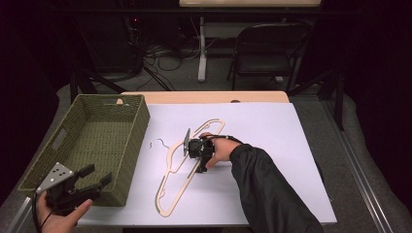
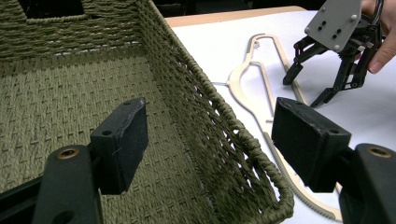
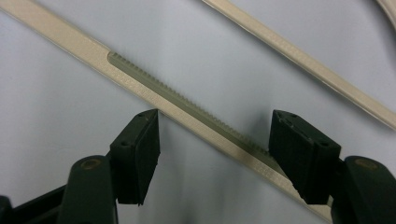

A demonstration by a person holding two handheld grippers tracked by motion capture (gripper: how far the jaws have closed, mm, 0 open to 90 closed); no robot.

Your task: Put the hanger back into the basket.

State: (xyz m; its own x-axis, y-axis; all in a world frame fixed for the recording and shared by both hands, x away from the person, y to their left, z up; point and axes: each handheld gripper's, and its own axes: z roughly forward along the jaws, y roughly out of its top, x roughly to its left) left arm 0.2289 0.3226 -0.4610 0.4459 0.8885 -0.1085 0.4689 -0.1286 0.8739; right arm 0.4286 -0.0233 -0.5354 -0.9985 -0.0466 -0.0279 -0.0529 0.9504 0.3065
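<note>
Currently your right gripper (image 1: 203,165) holds its jaws spread astride the hanger (image 1: 180,180) bar, ungripped, while your left gripper (image 1: 94,174) hovers open over the basket (image 1: 137,127) corner

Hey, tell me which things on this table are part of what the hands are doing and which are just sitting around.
In the job:
- right tongs, open over the hanger
- wooden hanger, flat on the white sheet
- left tongs, open at the basket's near corner
- green woven basket

Just around:
- folding chair
- floor cables
</note>
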